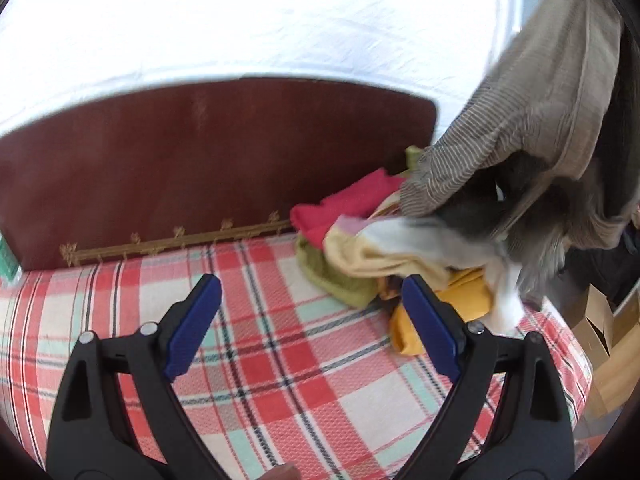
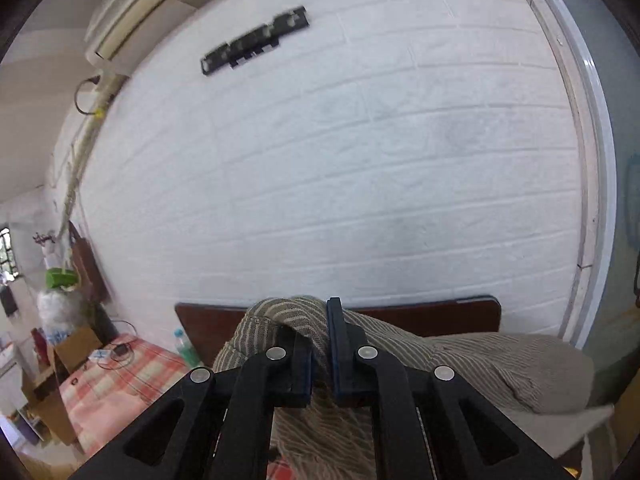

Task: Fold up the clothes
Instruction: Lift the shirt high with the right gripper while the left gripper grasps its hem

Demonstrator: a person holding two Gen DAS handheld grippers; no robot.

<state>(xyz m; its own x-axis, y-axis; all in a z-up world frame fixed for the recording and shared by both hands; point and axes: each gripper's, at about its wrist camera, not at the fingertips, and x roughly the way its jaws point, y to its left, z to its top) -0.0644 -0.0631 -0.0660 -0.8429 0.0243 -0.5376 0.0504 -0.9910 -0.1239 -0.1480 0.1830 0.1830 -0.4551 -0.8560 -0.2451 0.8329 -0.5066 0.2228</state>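
The right gripper [image 2: 320, 344] is clamped tight on a fold of the striped grey-brown garment [image 2: 460, 364], blue pads pinched together with cloth bunched between them, and it is held high, the camera facing a white brick wall [image 2: 340, 180]. From the left wrist view that same striped garment [image 1: 532, 128] hangs at the upper right, its lower edge draping onto the pile of clothes [image 1: 384, 248]. The left gripper [image 1: 312, 324] stands wide open, nothing between its blue pads [image 1: 192, 324], hovering above the plaid bedcover [image 1: 280, 380]. Just beyond its right finger lies the pile: a red piece [image 1: 348, 204] at the back, a pale yellow one [image 1: 372, 256] on top, an olive-green one [image 1: 340, 284] underneath, and a mustard-yellow one [image 1: 460, 304] nearest the gripper, with a white cloth [image 1: 436, 240] trailing across, blurred. Behind the bed rises a dark red-brown headboard [image 1: 200, 152] against the wall. At the far right edge, cardboard boxes [image 1: 604, 328] sit beside the bed.
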